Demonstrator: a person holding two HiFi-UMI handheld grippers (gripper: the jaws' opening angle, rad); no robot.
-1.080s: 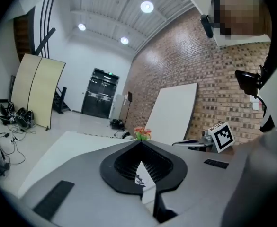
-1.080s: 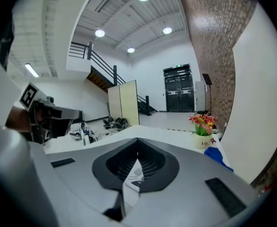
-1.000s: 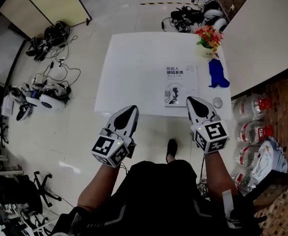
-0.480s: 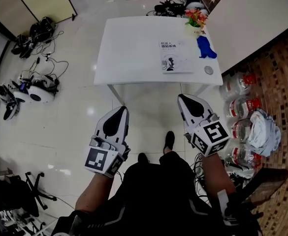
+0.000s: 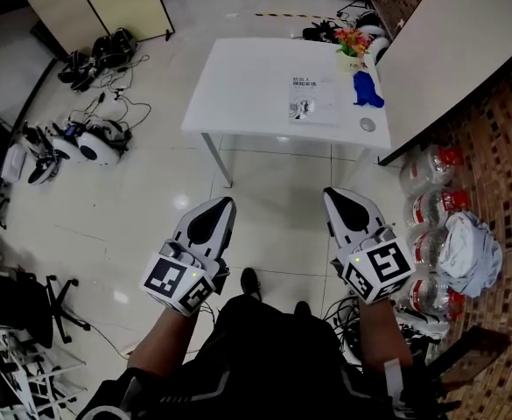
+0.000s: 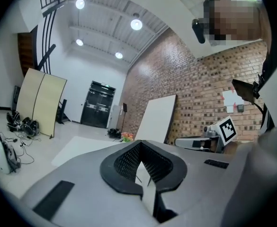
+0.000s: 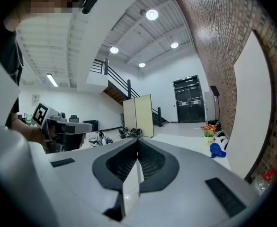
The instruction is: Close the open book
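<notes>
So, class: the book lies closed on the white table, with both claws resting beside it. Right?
Not quite. The book does lie closed on the white table, but the left claw and right claw hang over the floor, well short of the table, as the head view shows.

White table [image 5: 238, 86], pale book [image 5: 312, 100], blue thing [image 5: 366, 90] (perhaps cloth), red-orange flowers [image 5: 354, 40].
</notes>
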